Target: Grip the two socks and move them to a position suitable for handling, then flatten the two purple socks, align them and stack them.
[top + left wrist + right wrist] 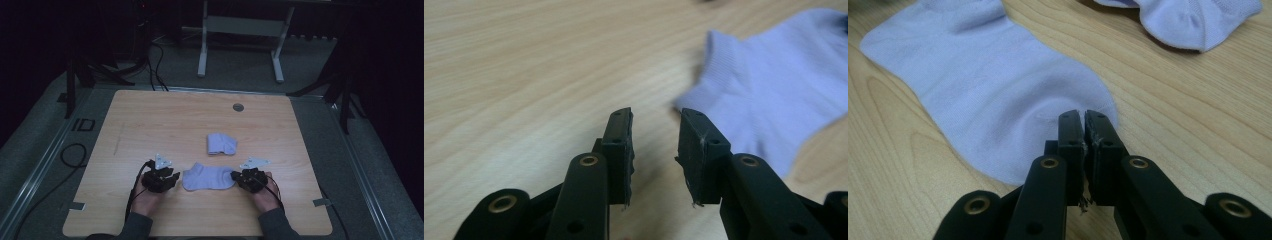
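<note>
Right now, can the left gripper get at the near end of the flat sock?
Probably yes: the left gripper is open with nothing between its jaws, the flat sock lies just beyond on bare table.

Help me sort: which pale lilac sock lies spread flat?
The pale lilac sock between the two grippers; the farther lilac sock is folded.
</note>
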Demonstrator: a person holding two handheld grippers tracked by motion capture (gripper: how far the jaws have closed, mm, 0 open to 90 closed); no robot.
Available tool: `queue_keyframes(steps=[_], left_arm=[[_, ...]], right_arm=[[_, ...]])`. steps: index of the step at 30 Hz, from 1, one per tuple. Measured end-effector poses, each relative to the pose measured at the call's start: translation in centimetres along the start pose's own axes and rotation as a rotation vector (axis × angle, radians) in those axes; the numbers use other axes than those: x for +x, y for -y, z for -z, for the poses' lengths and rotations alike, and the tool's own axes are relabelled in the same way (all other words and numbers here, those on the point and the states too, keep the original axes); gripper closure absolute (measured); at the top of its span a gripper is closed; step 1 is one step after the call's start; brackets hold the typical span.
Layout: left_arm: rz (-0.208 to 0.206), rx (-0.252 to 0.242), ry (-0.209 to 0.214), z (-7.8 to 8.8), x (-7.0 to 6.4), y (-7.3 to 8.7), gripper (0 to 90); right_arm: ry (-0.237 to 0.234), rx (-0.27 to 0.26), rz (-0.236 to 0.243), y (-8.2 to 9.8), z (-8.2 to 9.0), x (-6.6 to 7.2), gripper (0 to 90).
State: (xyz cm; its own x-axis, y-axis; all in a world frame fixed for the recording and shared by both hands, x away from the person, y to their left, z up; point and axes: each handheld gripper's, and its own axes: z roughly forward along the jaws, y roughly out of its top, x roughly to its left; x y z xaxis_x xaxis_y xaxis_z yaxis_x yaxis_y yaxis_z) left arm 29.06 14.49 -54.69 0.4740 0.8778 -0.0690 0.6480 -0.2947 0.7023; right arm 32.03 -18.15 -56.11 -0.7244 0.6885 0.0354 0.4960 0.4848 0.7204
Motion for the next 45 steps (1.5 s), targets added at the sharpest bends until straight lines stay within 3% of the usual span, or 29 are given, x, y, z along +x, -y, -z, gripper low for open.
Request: queue_keyframes(steps=[4,7,14,19,22,23,24,31,36,43,45], left_arm=[[0.022,-0.002,-0.027,-0.4,1.0,-0.2,66.4],[0.026,0.002,-0.031,-0.6,1.2,-0.2,65.9],[0.018,0.009,-0.037,-1.0,1.1,-0.2,65.2],[0.008,0.009,-0.035,-1.2,0.8,-0.3,65.2],[0.014,0.009,-0.030,-1.3,0.8,-0.3,64.9],[0.016,0.010,-0.032,-1.2,0.8,-0.3,64.6],[0.016,0.010,-0.032,-1.2,0.8,-0.3,64.3],[0.012,0.012,-0.041,-1.3,0.8,-0.2,64.0],[0.009,0.012,-0.045,-1.3,0.8,-0.2,63.4],[0.011,0.017,-0.047,-1.4,0.8,-0.2,63.0],[0.011,0.017,-0.048,-1.5,0.8,-0.2,63.0]], right_arm=[[-0.003,0.000,-0.005,0.0,0.0,0.0,85.2],[-0.020,0.003,-0.018,-0.1,0.1,0.1,76.5],[-0.042,-0.014,-0.003,-0.8,0.8,0.8,73.8],[0.004,-0.078,-0.018,-2.1,2.3,-0.1,71.4],[0.040,-0.071,-0.028,-2.5,2.2,-0.8,71.5],[0.066,-0.057,-0.049,-3.0,1.8,-1.8,71.7],[0.066,-0.057,-0.049,-3.0,1.8,-1.8,71.7],[0.114,-0.012,-0.150,-5.5,-0.9,-5.5,70.3],[0.140,0.001,-0.169,-7.2,-2.5,-7.0,68.3],[0.168,0.071,-0.190,-8.5,-5.1,-8.3,61.2],[0.169,0.092,-0.221,-8.6,-5.7,-8.6,61.2]])
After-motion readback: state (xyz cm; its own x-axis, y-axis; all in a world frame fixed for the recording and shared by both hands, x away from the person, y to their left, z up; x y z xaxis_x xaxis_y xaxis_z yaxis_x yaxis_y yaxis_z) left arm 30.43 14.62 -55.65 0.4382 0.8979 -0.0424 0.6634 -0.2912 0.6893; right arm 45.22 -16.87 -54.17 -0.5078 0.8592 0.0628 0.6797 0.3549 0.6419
